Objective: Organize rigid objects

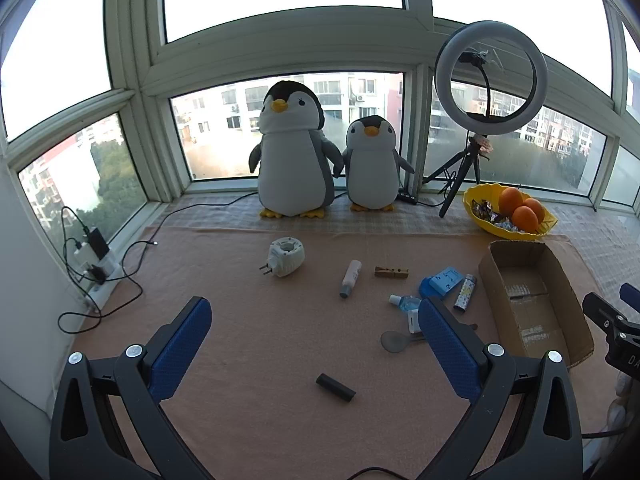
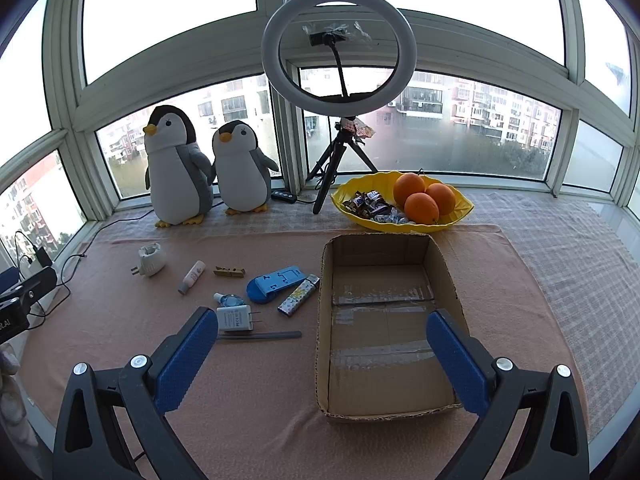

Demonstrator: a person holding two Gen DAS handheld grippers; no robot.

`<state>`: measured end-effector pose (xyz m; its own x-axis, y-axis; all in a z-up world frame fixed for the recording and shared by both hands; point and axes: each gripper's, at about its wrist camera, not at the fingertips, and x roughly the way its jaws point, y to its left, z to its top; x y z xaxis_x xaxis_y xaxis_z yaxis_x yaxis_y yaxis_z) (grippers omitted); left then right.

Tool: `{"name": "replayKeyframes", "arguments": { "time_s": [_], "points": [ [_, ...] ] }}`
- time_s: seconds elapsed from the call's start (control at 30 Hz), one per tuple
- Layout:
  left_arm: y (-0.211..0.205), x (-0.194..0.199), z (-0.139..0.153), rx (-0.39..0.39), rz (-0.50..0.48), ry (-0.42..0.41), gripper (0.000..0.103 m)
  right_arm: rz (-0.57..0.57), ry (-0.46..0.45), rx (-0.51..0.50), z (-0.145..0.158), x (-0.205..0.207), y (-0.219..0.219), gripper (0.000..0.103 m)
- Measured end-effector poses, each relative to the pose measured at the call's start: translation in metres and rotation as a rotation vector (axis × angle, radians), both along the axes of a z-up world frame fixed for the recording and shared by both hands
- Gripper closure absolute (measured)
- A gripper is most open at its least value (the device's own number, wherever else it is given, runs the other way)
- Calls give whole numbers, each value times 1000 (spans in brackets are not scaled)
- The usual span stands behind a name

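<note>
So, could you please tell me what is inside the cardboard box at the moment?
Nothing is in the cardboard box: only its taped floor shows. The right gripper's finger covers one near corner, so that spot is unseen. The lighter lies outside.

Very little is legible to you here. On the black body of the right gripper point(image 1: 624, 344), at the right edge of your left wrist view, white letters begin "DA" and are then cut off. On the left gripper point(image 2: 12, 320), at the left edge of your right wrist view, you can read "LAI" in white. The white charger point(image 2: 236, 319) carries a printed label, but it is too small to read.
</note>
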<state>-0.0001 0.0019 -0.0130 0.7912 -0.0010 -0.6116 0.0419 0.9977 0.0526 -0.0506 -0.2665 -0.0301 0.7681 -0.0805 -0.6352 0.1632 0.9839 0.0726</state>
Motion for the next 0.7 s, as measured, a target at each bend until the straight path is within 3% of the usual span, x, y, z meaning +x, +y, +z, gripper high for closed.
{"name": "replayKeyframes", "arguments": {
  "time_s": [0.43,0.7],
  "points": [
    [2,8,-8,10,8,30,0,-23,15,10,-5,0,-15,0],
    [17,25,-27,18,50,89,0,-82,73,53,-27,-1,-51,0]
  ]
}}
